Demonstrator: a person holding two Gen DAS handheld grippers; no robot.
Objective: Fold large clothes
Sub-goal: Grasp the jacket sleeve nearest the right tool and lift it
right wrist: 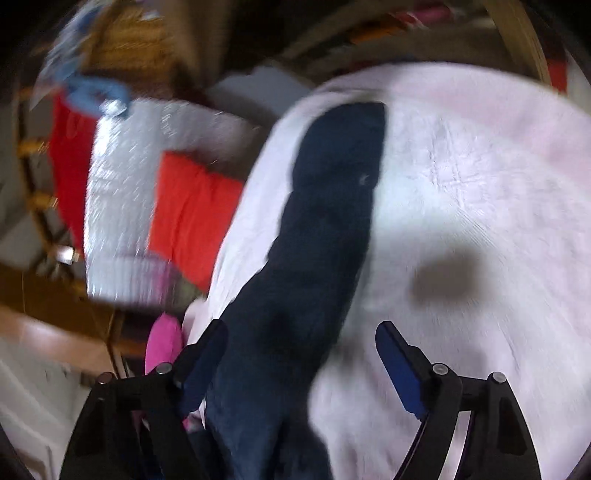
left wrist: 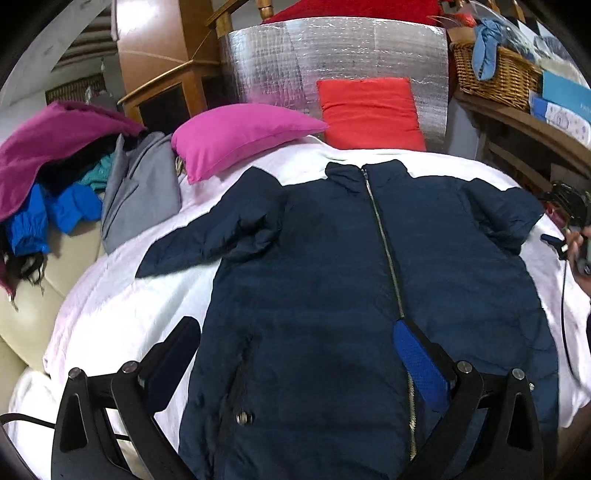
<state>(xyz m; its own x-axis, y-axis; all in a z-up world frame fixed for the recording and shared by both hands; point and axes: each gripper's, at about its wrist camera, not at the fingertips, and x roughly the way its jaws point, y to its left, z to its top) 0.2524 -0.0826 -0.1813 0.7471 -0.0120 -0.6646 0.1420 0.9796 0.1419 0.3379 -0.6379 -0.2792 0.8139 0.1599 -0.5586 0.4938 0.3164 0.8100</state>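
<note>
One navy jacket [left wrist: 314,280], spread flat, zip closed, with two sleeves. One white blanket [left wrist: 122,306] under it. Three cushions: one pink [left wrist: 240,142], two red [left wrist: 369,112], the further red one [left wrist: 354,9] half hidden behind one silver foil sheet [left wrist: 332,55]. One wicker basket [left wrist: 495,75]. One heap of other clothes [left wrist: 55,177], number of pieces hard to tell. Two grippers: left [left wrist: 295,339] and right [right wrist: 303,343], two fingers each.

The jacket [left wrist: 332,277] lies on the blanket [left wrist: 129,302] (pillows [left wrist: 240,140] behind it).
</note>
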